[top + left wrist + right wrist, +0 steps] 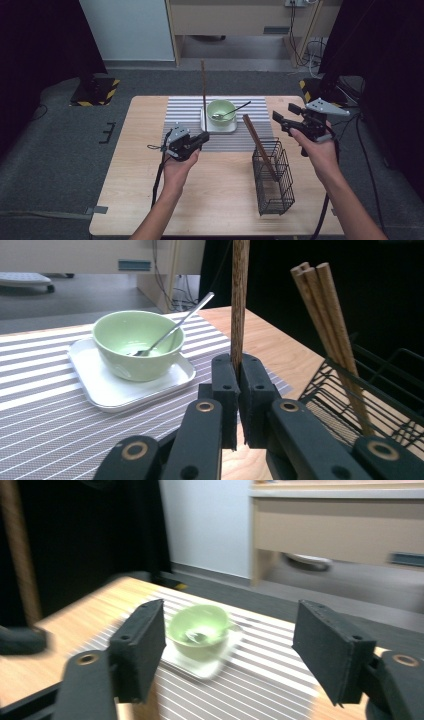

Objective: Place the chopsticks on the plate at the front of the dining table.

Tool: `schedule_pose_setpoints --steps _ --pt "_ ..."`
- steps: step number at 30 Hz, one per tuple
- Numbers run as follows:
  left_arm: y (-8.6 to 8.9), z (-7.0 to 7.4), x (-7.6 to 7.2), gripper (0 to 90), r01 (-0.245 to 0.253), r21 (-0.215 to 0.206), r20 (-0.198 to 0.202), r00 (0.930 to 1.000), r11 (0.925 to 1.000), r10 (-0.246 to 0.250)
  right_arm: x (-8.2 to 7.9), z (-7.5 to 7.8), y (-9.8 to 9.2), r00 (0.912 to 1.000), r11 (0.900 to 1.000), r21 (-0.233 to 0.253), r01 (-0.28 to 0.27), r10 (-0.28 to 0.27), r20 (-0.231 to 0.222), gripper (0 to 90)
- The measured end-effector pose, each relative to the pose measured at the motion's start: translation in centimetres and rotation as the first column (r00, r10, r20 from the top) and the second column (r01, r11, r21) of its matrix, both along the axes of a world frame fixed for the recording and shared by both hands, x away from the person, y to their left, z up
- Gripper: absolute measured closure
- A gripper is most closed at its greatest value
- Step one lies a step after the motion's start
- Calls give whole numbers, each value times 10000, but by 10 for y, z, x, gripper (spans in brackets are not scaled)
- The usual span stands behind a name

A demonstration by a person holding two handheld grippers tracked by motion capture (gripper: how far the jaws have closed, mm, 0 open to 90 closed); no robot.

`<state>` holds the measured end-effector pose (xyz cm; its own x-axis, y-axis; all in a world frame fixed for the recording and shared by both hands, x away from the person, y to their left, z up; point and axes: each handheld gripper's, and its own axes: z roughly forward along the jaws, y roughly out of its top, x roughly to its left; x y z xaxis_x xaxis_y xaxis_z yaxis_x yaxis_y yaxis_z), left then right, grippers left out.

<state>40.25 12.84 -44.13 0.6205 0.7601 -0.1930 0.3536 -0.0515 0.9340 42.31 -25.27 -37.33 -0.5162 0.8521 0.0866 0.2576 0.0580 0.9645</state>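
Note:
My left gripper [203, 138] [239, 366] is shut on a brown wooden chopstick [203, 85] [239, 300] that stands upright in front of the pale green bowl [221, 111] [135, 342]. The bowl holds a metal spoon [235, 109] [180, 322] and sits on a small white tray [206, 126] [100, 387]. More chopsticks [260, 146] [325, 315] lean out of a black wire basket [273, 182] [365, 390] to the right. My right gripper [284, 115] [230, 635] hovers open beyond the basket, facing the bowl [197, 627], nothing between its jaws.
A grey striped placemat [185, 112] [45, 405] lies under the tray on the wooden table [130, 190]. The held chopstick [20, 550] appears at the far left of the right gripper view. A cabinet [240, 17] and cables stand on the floor behind the table.

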Motion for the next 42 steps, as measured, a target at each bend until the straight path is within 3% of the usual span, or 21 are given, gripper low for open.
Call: schedule_pose_setpoints --steps 8,10,16,20,27,32,36,42 --pt "7 -2 2 864 -505 196 -68 9987 9985 507 -1 -42 -34 9946 9956 -138 926 -932 -449 220" --pt "5 -4 2 864 -527 240 -76 9986 9983 529 0 -53 -43 9915 9934 -28 1144 -1144 -619 209" --pt "0 -3 3 864 -579 327 -95 9983 9978 583 2 -86 -59 9776 9833 -437 1765 -1803 -1086 180" --pt "-2 2 5 863 -629 402 -57 9980 9972 632 -1 -111 -64 9655 9760 -779 2034 -2131 -1496 171" --pt "-6 8 10 864 -771 419 15 9970 9961 771 -2 -156 -67 9310 9624 -1323 2371 -2640 -2519 141" --pt "-10 9 15 863 -884 491 -24 9961 9949 886 -2 -176 -65 9089 9551 -1595 2495 -2878 -3018 129" --pt "-11 7 20 863 -984 540 -117 9950 9937 991 0 -180 -63 8989 9512 -1825 2489 -2970 -3222 119" --pt "-15 2 27 863 -1147 605 -263 9928 9916 1165 2 -186 -56 8929 9472 -2136 2391 -3009 -3349 108"
